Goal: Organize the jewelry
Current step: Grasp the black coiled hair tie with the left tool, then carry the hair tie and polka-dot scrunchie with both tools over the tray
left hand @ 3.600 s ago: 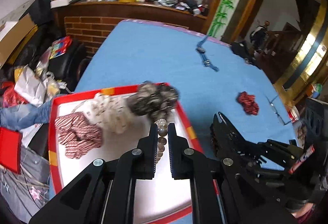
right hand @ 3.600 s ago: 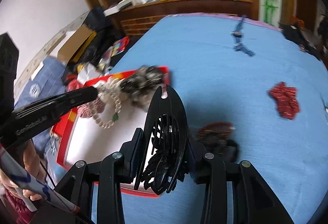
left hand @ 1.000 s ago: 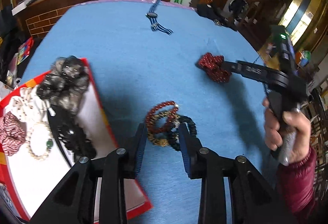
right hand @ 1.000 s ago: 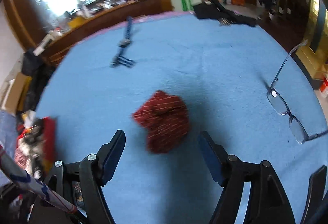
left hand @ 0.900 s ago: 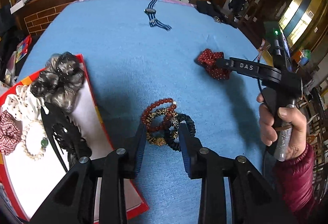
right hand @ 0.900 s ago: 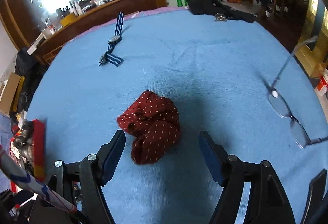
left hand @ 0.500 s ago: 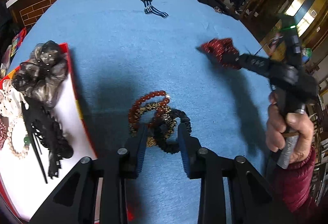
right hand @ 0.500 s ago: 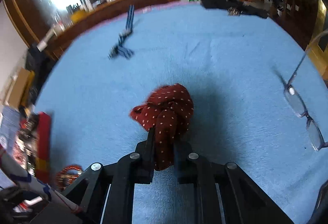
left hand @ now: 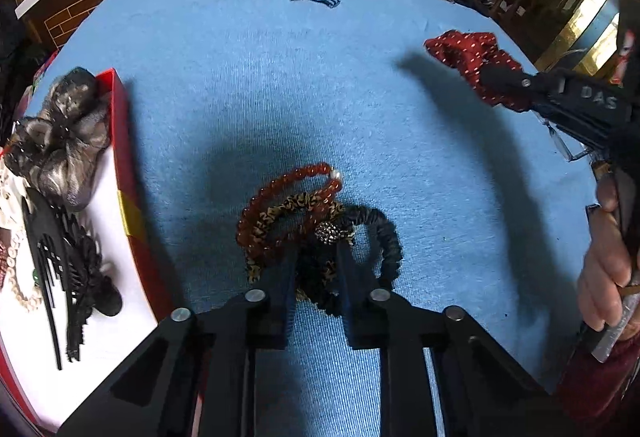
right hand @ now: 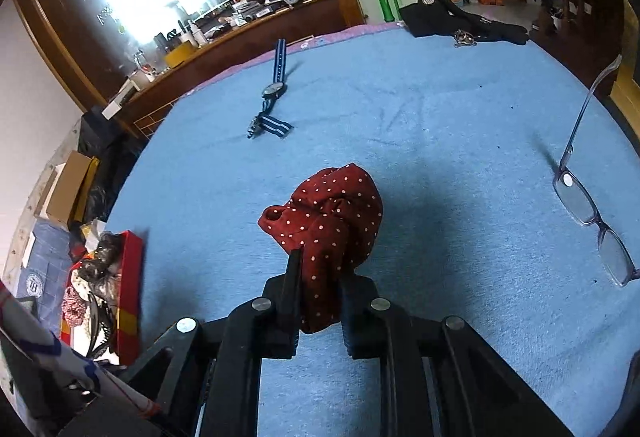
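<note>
A tangle of hair ties lies on the blue tablecloth: a red bead bracelet (left hand: 280, 181), a leopard-print tie (left hand: 288, 205) and a black scrunchie (left hand: 388, 237). My left gripper (left hand: 316, 257) points down into the near side of the tangle. Its jaws are closing, with the black scrunchie and leopard tie pinched between the pads. My right gripper (right hand: 320, 261) grips a red white-dotted scrunchie (right hand: 340, 205) that bulges out past the fingertips. Its jaws are easing open slightly with the fabric still pressed between them. From the left wrist, that scrunchie (left hand: 460, 49) shows at the right gripper (left hand: 492, 77) tips.
A red-rimmed white tray (left hand: 120, 141) at the left holds a grey scrunchie (left hand: 68, 133), a black hair claw (left hand: 76, 269) and pearl beads. A striped-strap watch (right hand: 274, 91) lies far back, glasses (right hand: 580, 197) at the right, dark clothing (right hand: 452, 17) at the far edge. A person's hand (left hand: 608, 265) holds the right gripper.
My left gripper sank onto the tangle of hair ties and its jaws narrowed around them. My right gripper's wide jaws closed on the red dotted scrunchie.
</note>
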### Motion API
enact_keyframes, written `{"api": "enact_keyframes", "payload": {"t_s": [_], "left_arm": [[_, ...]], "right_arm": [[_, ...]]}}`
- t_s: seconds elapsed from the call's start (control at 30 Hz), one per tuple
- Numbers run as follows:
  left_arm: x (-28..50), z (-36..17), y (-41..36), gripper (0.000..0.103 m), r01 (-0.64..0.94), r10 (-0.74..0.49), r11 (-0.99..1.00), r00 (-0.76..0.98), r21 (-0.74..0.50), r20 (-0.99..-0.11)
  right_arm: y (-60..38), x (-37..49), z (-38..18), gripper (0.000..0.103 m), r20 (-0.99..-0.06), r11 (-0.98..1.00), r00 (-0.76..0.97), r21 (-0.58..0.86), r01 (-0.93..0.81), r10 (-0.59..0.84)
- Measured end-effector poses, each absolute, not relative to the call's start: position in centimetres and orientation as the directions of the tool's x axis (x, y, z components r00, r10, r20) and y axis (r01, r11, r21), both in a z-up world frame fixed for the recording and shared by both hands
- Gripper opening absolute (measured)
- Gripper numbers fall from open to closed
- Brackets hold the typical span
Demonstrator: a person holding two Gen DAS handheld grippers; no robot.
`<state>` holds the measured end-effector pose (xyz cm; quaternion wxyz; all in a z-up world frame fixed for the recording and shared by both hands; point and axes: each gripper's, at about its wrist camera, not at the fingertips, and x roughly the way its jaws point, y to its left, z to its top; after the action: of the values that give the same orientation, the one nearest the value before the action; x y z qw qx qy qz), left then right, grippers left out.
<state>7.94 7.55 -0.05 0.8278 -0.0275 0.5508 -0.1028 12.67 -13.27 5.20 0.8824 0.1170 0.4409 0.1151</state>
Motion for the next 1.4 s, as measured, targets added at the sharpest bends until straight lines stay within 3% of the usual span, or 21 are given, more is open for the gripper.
{"api": "enact_keyframes", "payload": {"t_s": [0.13, 0.4, 0.7, 1.03, 1.4], "left_arm": [[7.3, 0.7, 8.0, 0.007, 0.131, -0.225, 0.974, 0.407, -0.188, -0.885], [5.1, 3.6, 8.4, 0.007, 0.155, -0.293, 0.956, 0.468, -0.249, -0.834], [1.3, 6.6, 6.0, 0.007, 0.239, -0.326, 0.943, 0.546, -0.230, -0.772], [-1.9, 7.4, 4.7, 0.007, 0.275, -0.356, 0.932, 0.566, -0.237, -0.744], [-4.8, 9.6, 4.5, 0.007, 0.303, -0.369, 0.926, 0.603, -0.225, -0.708]], "right_arm": [[-13.2, 12.4, 5.4, 0.018, -0.745, 0.945, 0.590, 0.309, -0.108, 0.311], [-13.7, 9.9, 6.7, 0.018, -0.708, 0.932, 0.619, 0.342, -0.120, 0.340], [-15.0, 1.8, 7.3, 0.018, -0.673, 0.912, 0.636, 0.391, -0.125, 0.376], [-16.2, -4.0, 8.6, 0.018, -0.685, 0.947, 0.673, 0.313, -0.074, 0.279], [-16.7, -7.1, 10.6, 0.018, -0.651, 0.946, 0.707, 0.315, -0.080, 0.277]]}}
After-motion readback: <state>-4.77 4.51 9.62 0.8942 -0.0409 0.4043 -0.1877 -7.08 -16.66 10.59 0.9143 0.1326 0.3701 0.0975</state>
